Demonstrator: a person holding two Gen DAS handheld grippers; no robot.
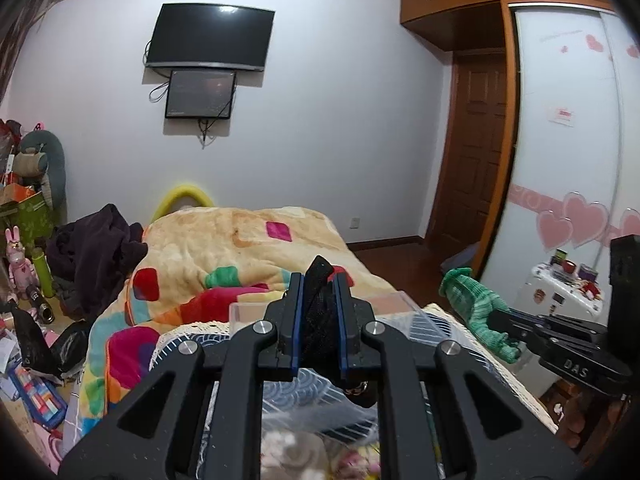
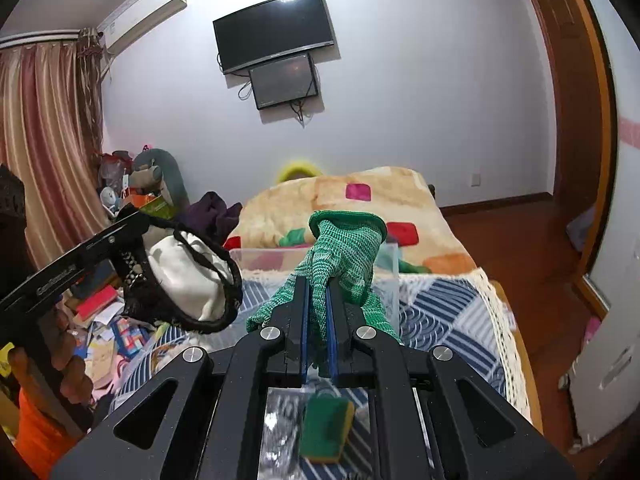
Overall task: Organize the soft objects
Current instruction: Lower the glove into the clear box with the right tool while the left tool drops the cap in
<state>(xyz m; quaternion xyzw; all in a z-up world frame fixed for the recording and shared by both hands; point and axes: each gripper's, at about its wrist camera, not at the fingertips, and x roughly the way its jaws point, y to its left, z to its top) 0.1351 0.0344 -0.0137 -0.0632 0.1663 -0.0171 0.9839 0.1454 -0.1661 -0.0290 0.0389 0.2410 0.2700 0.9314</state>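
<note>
My left gripper (image 1: pixel 320 280) is shut on a black lace garment (image 1: pixel 318 312), held above the bed. The same garment shows in the right wrist view (image 2: pixel 188 284) as black lace with a white lining, hanging from the left gripper (image 2: pixel 132 220). My right gripper (image 2: pixel 318 284) is shut on a green knitted glove (image 2: pixel 344 252); it also shows in the left wrist view (image 1: pixel 472 300), held at the right. A clear plastic box (image 2: pixel 272 258) stands on the bed ahead of both grippers, its rim also seen in the left wrist view (image 1: pixel 396 300).
A green and yellow sponge (image 2: pixel 326 428) lies on the blue patterned bedspread (image 2: pixel 440 320) below my right gripper. A colourful blanket (image 1: pixel 224 248) covers the far bed. Dark clothes (image 1: pixel 96 248) and floor clutter (image 1: pixel 32 384) lie left. A white cabinet (image 1: pixel 560 292) stands right.
</note>
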